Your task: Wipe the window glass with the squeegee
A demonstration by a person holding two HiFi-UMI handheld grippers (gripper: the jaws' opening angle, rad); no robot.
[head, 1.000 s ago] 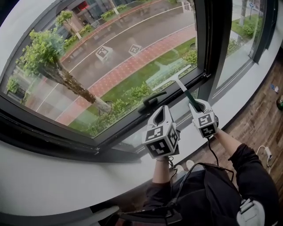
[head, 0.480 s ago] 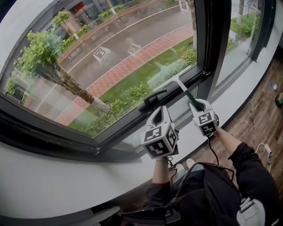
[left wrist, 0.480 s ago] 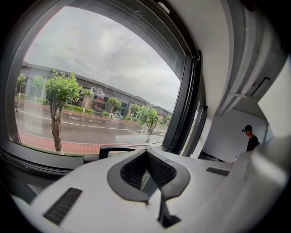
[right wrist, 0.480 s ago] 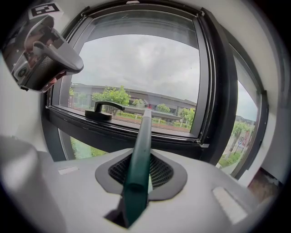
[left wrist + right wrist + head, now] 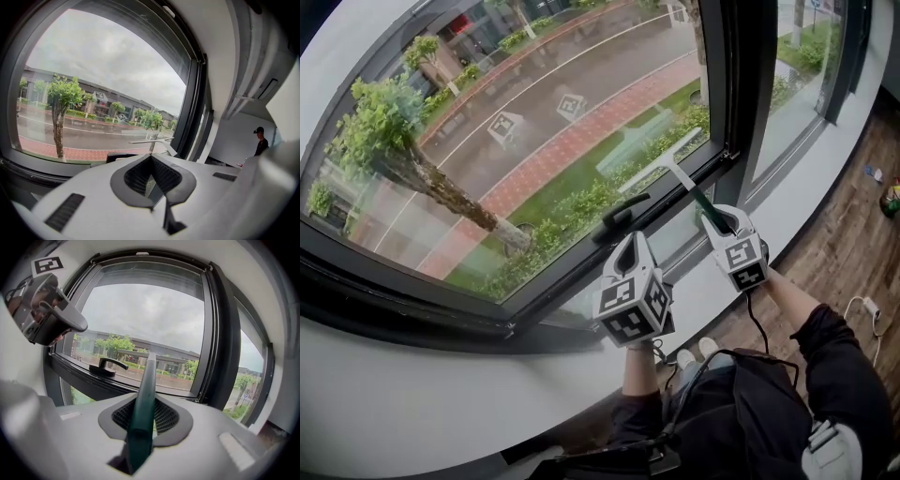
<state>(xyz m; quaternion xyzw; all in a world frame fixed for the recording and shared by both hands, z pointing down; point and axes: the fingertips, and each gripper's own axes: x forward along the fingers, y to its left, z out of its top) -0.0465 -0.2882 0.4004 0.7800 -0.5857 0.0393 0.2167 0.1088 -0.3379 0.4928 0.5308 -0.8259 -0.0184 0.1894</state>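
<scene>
When the head view was checked, the right gripper (image 5: 714,217) was seen clamped on the dark green handle of the squeegee (image 5: 673,169). The pale blade was carried ahead of its fingertips, at the lower right corner of the window glass (image 5: 534,112) and just above the bottom frame (image 5: 581,267). Whether rubber was actually touching glass couldn't be told, tbh. The left gripper (image 5: 630,242) was held just beside it, on its left. A black window handle (image 5: 623,211) was sat just past those fingertips.

In the left gripper view, the fingers (image 5: 136,177) were found pressed together with nothing caught between them. The window handle was seen right beyond the tips, and the squeegee blade a bit further out and slightly to the right. Way off to the right of the fingers, a person (image 5: 259,140) was spotted standing in the room.

In the right gripper view, the pads (image 5: 166,417) were closed tight on the green handle. It was run straight out from between them to the blade in front of the glass. The window handle was placed left of the fingertips, and the left gripper was seen high on the left.
</scene>
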